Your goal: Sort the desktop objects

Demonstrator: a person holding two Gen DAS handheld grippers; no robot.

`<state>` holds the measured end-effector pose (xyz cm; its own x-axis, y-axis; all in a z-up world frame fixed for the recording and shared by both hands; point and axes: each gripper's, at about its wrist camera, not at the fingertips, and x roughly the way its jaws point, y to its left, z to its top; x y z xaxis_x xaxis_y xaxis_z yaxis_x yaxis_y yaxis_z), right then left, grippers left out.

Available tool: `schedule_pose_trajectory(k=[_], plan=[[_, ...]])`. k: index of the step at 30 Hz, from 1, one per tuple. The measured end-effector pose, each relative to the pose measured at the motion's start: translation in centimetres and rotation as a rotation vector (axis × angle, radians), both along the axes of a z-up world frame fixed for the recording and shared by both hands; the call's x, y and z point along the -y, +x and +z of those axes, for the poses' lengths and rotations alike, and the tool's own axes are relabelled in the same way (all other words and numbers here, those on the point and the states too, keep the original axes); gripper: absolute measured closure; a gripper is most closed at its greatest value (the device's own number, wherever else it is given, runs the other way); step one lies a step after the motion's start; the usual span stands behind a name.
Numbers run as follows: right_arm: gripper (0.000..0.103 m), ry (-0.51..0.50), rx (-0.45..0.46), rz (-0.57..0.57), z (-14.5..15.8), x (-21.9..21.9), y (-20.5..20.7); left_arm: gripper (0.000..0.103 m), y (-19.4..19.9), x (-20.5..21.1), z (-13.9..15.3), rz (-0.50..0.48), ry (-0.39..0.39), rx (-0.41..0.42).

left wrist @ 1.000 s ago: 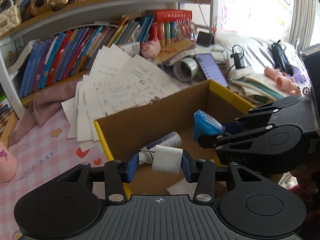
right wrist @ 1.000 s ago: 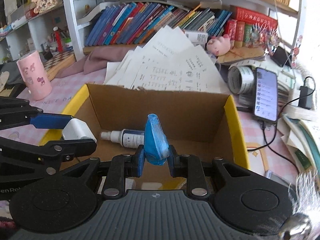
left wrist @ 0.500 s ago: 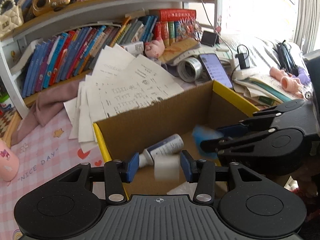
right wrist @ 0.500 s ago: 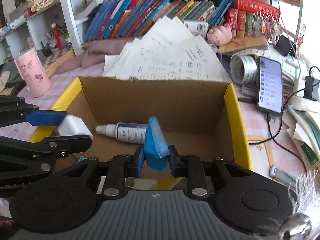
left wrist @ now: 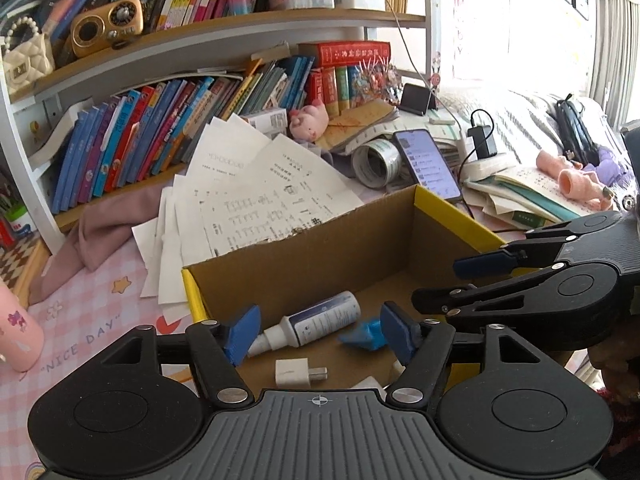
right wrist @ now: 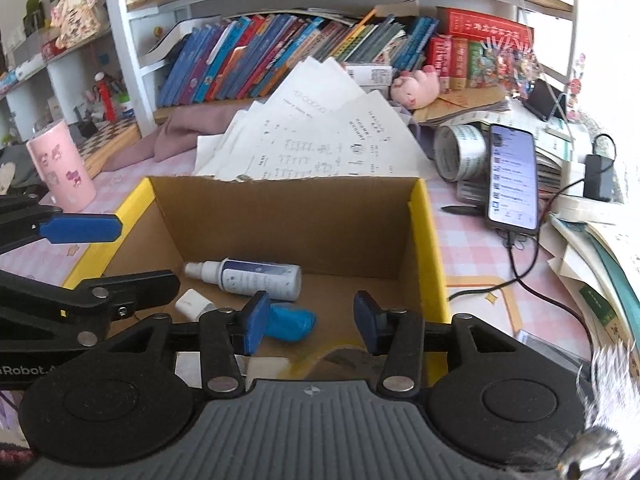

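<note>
Spray bottle [right wrist: 246,275] lies flat in the cardboard box [right wrist: 430,240], nozzle pointing left, beside the white charger [left wrist: 295,373] and blue packet [right wrist: 290,322]. Left gripper [left wrist: 320,334] and right gripper [right wrist: 308,322] both gape wide, holding nothing.

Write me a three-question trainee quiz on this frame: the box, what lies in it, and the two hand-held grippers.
1. True or false: the left hand-held gripper is open and holds nothing.
2. Which item in the cardboard box lies nearest its back wall?
A. spray bottle
B. white plug adapter
C. blue packet
3. Fill in: the phone lies outside the box, with a ____ plugged into its near end.

Key: 1 true; the right hand-held gripper is open too. 2 A. 3 cable.
</note>
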<state>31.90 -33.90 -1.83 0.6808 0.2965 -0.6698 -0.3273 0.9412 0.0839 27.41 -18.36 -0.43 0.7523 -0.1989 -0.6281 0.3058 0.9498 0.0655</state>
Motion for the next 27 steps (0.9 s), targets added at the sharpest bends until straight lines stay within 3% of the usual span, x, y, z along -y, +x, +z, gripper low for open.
schedule_pose_trajectory(k=[16, 20, 27], plan=[[0.054, 0.020, 0.020, 0.012, 0.0, 1.8, -1.5, 0.018, -2.2, 1.6, -0.3, 0.043, 0.024, 0.015], [0.053, 0.018, 0.026, 0.038, 0.1, 1.1, -1.9, 0.010, -3.4, 0.8, 0.0, 0.078, 0.026, 0.045], [0.050, -0.006, 0.059, 0.051, 0.9, -0.6, -3.7, 0.008, -5.3, -1.3, 0.4, 0.124, 0.008, 0.077]])
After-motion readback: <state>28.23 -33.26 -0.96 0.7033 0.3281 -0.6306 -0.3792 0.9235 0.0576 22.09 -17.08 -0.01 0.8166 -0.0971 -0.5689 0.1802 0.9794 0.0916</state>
